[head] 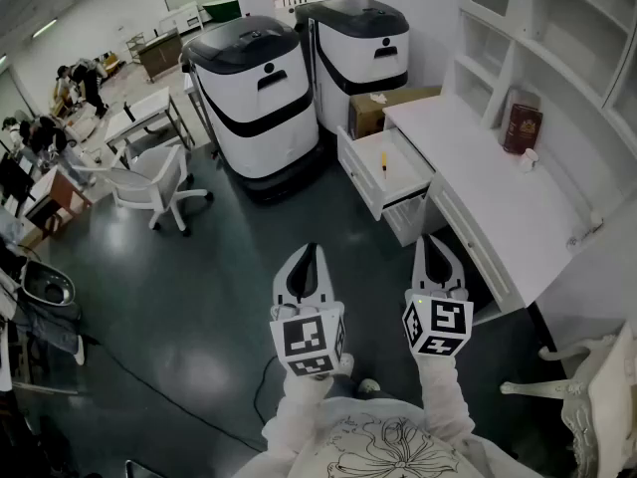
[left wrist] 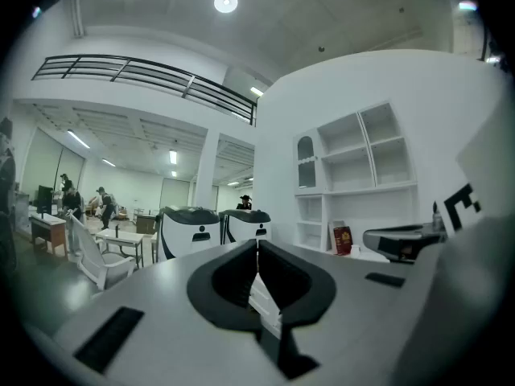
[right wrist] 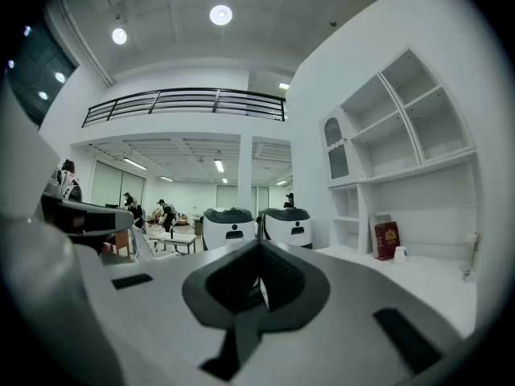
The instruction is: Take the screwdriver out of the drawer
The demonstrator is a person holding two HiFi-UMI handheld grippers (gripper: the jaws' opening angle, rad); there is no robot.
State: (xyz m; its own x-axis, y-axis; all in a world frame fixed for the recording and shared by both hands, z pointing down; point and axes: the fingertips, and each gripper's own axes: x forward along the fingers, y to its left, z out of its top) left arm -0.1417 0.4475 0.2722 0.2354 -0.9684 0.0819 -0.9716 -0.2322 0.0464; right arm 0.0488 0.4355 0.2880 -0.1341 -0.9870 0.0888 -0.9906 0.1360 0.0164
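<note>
Lying screwdriver (head: 383, 164), axis near-to-far, in drawer (head: 406, 170)

The right tool (right wrist: 259, 248) points level, its two jaws pressed together with nothing between them. Past their tips stands a big white machine (right wrist: 228, 225) with a black top, and a second machine (right wrist: 287, 224) of the same kind is just beside it on the right. On the right a white table (right wrist: 438, 278) carries a red book (right wrist: 387, 240) standing upright against the wall, with a small white cup (right wrist: 400, 253) just beside it. White shelves (right wrist: 386, 127) rise above them. Part of the left tool (right wrist: 80, 214) shows at the left edge. Far back, people (right wrist: 130, 207) stand in an open hall. A railing (right wrist: 185, 101) runs overhead, below round ceiling lamps (right wrist: 221, 14).
</note>
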